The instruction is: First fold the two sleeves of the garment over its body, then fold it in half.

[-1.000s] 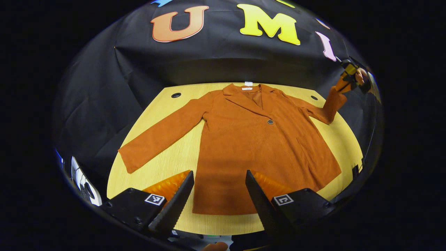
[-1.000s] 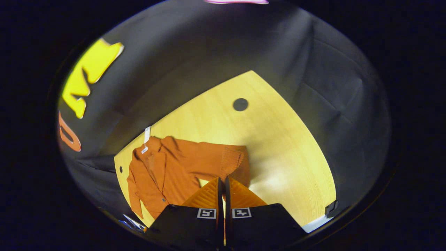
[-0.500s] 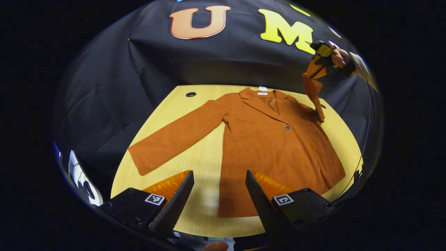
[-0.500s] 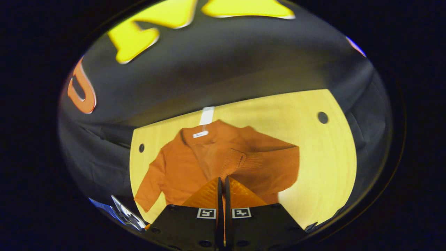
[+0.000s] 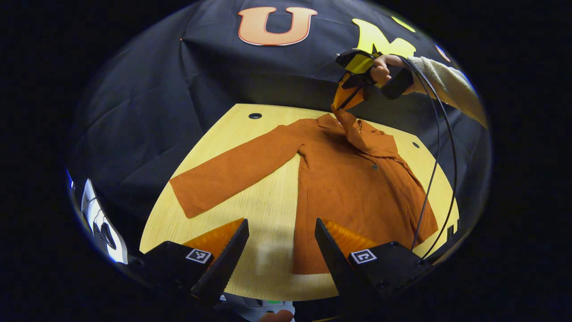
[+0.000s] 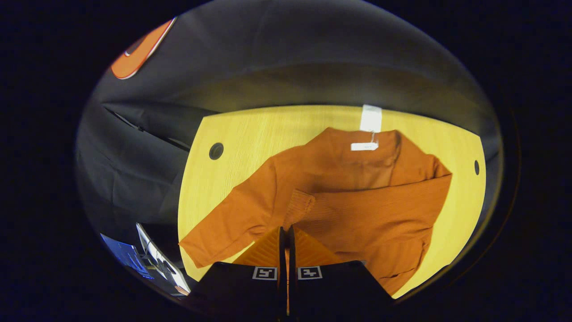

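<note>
Sleeve-folding is the step in hand, by my reading: the right gripper (image 6: pixel 286 232) has its jaws pressed together on the cuff of the right sleeve (image 6: pixel 371 203) and holds it lifted above the collar end of the garment (image 5: pixel 353 188), so that the sleeve slants across the upper chest. In the left gripper view that gripper (image 5: pixel 346 91) hangs high over the collar, a hand (image 5: pixel 384 69) around its handle and cables trailing down past the coat's far edge.

The next move calls for carrying the cuff down and across the body, laying it flat on the front panel, then parting the jaws so the cloth does not drag back. The risk is a bunched or twisted sleeve near the shoulder.

The left gripper (image 5: pixel 281 243) has its jaws wide apart and holds nothing. The coat's hem lies just ahead of its jaws, partly behind one finger, with bare desk (image 5: pixel 268 210) between them. The left sleeve (image 5: pixel 232 172) lies spread flat on the desk, ahead and off to one side of those jaws, not yet folded; it is the likely target afterwards.
</note>
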### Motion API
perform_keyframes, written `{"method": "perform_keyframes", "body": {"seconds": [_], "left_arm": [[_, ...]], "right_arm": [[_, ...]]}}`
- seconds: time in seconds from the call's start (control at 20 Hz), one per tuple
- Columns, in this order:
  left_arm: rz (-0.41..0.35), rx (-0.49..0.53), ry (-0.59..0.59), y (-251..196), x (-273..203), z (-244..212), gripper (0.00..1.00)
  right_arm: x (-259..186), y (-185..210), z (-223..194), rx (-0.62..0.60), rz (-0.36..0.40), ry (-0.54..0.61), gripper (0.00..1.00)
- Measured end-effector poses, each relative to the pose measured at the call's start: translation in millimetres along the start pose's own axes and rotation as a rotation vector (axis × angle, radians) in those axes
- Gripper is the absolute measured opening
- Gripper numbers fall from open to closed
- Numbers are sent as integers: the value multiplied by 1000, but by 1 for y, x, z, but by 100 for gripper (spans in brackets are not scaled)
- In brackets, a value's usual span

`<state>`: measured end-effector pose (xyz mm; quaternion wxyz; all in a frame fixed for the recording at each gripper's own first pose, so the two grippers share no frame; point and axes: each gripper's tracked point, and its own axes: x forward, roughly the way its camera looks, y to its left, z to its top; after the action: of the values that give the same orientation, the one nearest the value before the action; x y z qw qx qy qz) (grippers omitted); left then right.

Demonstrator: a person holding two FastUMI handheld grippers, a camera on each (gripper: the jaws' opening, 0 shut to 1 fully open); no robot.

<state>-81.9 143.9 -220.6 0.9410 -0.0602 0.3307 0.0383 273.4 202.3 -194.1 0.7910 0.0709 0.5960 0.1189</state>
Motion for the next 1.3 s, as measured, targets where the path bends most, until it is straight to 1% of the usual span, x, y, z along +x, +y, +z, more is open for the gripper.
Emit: {"method": "perform_keyframes", "body": {"seconds": [0.15,0.25,0.4,0.45,0.5,0.55,0.6,0.65,0.7,0.75,0.8,0.85,0.9,0.95,1.05,1.1,1.15,1.2,1.25,1.3], "left_arm": [[-24,4,-2,4,-3,-5,97],[-58,3,15,2,-3,-13,97],[-35,8,42,14,-4,-23,97],[-38,-4,52,14,-3,-24,97],[-59,-21,62,12,-4,-27,97],[-70,-34,69,13,-4,-28,97],[-55,-45,73,19,-2,-28,97],[-35,-57,80,27,0,-30,97],[-25,-70,88,32,3,-29,97],[-20,-82,90,34,4,-26,97],[-8,-100,89,37,6,-24,97],[11,-124,93,43,9,-22,97],[27,-152,97,49,11,-19,97],[52,-183,104,56,15,-16,97],[99,-229,141,72,21,-12,97],[124,-247,159,80,22,-7,97],[154,-262,169,91,22,-1,97],[188,-279,171,105,24,7,97],[220,-298,177,117,26,14,97],[260,-319,184,131,27,16,97]], "right_arm": [[34,9,1,-25,-38,7,2],[50,16,-4,16,-25,50,2],[73,16,-13,84,-23,97,2],[77,19,-14,121,5,100,4],[80,27,-15,163,44,105,7],[80,32,-18,192,81,121,5],[79,32,-21,206,94,127,22],[77,31,-22,208,101,127,20],[76,30,-22,202,104,123,25],[73,29,-23,192,103,120,28],[67,31,-24,187,115,112,28],[60,33,-26,184,131,110,31],[55,35,-31,178,142,113,29],[47,30,-36,169,132,119,35],[33,28,-52,152,148,132,62],[28,22,-61,146,140,140,76],[22,15,-70,138,139,142,76],[20,4,-82,119,119,148,81],[12,-10,-92,91,98,153,90],[11,-20,-107,64,82,160,84]]}}
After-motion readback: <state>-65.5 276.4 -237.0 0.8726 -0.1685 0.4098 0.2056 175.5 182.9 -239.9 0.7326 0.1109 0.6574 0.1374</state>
